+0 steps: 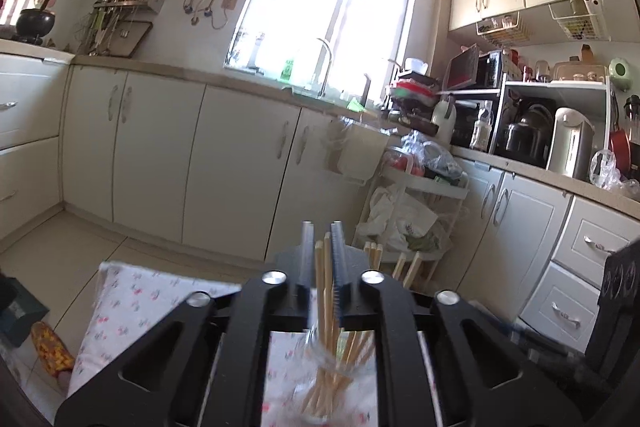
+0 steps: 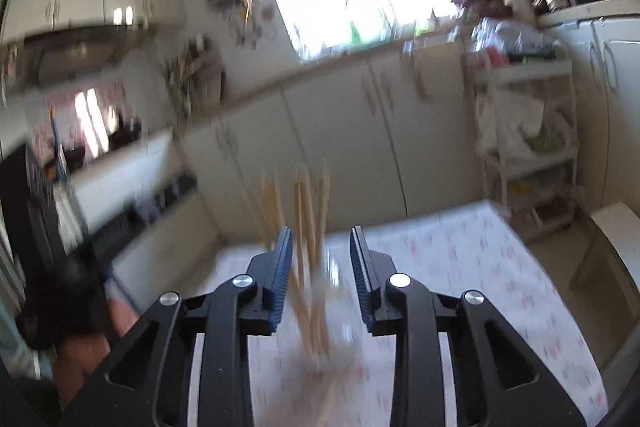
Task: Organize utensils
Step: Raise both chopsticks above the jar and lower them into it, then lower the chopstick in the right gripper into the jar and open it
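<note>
Wooden chopsticks (image 1: 329, 311) are standing bunched in a clear glass jar (image 1: 332, 383) on the floral tablecloth (image 1: 132, 303), fanning out at the top. Jar is sitting near the camera in both views, blurred in the right wrist one.

Left gripper (image 1: 323, 239): jaws are standing narrowly parted, a couple of chopsticks are rising through the gap between the pads. Pads are looking just clear of the sticks, not pressing, though it's tight and hard to be sure.

Right gripper (image 2: 320, 247): jaws are standing clearly apart. The chopstick bunch is sitting in the gap, closer to the left pad; whether that pad is touching them I can't tell through the blur. Nothing is being clamped.

Background: white base cabinets (image 1: 240, 163) are running along the far wall under a bright window (image 1: 324, 3). A white trolley (image 1: 416, 195) with bags is standing far right of the table, beside a counter with an electric kettle (image 1: 570, 143). A black chair back (image 1: 618, 303) is showing at the right edge of the left view.
</note>
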### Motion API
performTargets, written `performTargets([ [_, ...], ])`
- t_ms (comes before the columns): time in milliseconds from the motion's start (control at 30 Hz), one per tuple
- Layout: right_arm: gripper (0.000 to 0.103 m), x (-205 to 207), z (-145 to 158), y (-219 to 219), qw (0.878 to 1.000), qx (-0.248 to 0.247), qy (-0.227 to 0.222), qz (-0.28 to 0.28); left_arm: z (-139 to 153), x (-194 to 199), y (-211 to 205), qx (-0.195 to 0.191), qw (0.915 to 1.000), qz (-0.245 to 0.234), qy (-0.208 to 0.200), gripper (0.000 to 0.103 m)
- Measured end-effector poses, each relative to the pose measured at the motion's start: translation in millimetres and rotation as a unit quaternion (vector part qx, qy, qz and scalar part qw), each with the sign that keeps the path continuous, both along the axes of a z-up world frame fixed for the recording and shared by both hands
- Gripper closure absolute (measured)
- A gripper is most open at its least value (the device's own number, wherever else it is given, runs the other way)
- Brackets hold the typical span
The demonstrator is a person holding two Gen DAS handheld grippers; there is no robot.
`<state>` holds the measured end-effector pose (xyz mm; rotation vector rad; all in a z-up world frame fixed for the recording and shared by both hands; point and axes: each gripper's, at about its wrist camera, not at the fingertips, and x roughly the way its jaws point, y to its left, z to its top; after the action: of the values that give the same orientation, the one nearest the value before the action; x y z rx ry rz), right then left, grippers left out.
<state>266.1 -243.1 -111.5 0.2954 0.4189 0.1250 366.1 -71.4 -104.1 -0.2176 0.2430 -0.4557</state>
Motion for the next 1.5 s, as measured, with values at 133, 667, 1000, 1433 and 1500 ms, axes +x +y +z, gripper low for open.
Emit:
performTargets([
  [133,0.071,-16,-35,14,0.992,-0.024,0.117,0.033,-10,-21,15,0.007,0.9995,0.004,0.031,0.076],
  [667,0.097,18,-99,68,0.946,-0.163,0.269,0.082,-84,-49,69,-0.019,0.9827,0.027,0.182,0.045],
  [1000,0.097,-3,4,24,0.996,0.022,0.071,0.057,-118,-39,86,-0.069,0.9683,0.047,0.236,0.043],
  [1433,0.097,69,83,33,0.977,0.032,-0.189,-0.097,-121,-36,90,-0.087,0.9660,0.038,0.240,0.043],
  [1500,0.097,81,77,36,0.974,0.026,-0.195,-0.115,-122,-36,90,-0.093,0.9658,0.035,0.240,0.043],
])
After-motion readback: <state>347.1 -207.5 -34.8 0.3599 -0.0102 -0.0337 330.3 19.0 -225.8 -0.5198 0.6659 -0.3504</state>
